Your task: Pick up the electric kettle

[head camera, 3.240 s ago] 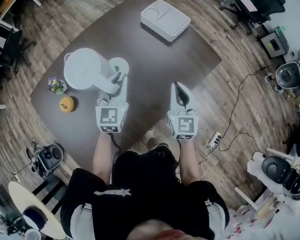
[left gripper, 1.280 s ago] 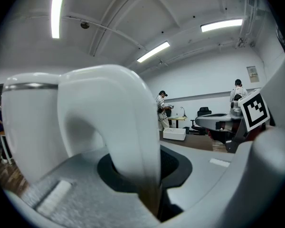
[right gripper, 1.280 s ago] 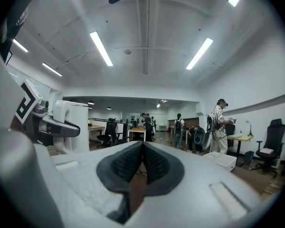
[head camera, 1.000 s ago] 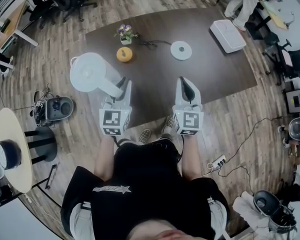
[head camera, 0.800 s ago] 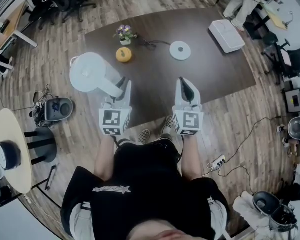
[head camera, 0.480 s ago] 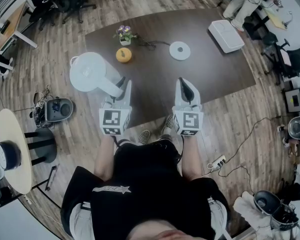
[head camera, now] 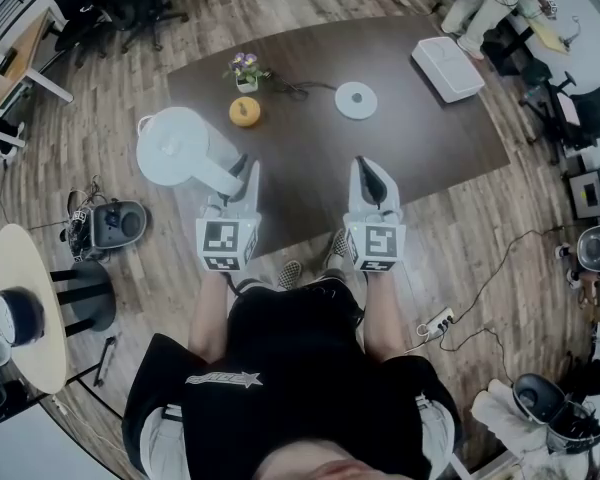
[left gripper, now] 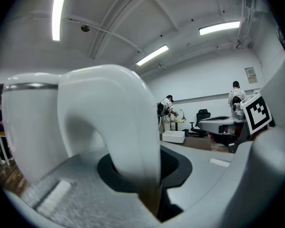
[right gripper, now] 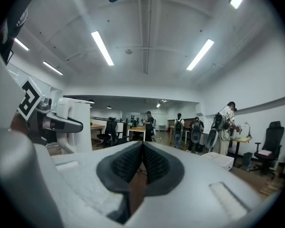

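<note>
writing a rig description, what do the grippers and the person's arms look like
Both the left gripper and right gripper are pale grey tapered shells with dark ribbed pads, each carrying a cube of black-and-white square markers. Sleeves are short and black.

Left gripper [head camera: 242, 164] and right gripper [head camera: 366, 166] pointed forward side by side; left clamped the kettle handle [head camera: 220, 178], right's jaws were together.

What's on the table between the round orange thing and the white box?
A flat round white disc lies there on the dark table. The head view shows it.
</note>
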Tool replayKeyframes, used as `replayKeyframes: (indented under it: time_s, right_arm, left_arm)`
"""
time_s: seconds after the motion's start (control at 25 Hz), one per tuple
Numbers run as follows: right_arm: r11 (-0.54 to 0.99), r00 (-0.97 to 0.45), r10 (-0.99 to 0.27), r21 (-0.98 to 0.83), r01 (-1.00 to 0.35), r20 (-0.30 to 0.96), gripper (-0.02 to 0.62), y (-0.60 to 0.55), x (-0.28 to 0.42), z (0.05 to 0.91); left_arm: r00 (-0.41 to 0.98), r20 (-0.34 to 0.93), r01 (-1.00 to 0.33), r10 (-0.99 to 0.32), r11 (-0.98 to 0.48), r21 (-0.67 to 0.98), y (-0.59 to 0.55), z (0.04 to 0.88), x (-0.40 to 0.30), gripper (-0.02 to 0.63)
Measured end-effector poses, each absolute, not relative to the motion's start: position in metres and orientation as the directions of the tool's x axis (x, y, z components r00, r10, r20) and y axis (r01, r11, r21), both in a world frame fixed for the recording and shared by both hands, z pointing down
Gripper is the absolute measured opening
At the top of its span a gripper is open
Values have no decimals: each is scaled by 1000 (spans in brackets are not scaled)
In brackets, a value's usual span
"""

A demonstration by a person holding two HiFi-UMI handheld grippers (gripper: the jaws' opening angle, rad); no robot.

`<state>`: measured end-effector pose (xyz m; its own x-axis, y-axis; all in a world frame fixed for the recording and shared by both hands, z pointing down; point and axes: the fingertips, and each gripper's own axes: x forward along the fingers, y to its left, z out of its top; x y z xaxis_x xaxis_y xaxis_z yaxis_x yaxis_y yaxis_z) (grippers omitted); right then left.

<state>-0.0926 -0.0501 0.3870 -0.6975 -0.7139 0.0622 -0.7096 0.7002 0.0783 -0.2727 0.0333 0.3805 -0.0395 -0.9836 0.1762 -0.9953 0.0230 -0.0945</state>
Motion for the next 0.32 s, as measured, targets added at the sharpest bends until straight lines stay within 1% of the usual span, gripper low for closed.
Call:
replayKeyframes:
  time_s: [0.32]
  right_arm:
    - [698,-695,-716,79,-712,60,5,-49,-89,386]
  left_arm:
    - [-40,177,-995,-983,24,-94,36,380,-272,67]
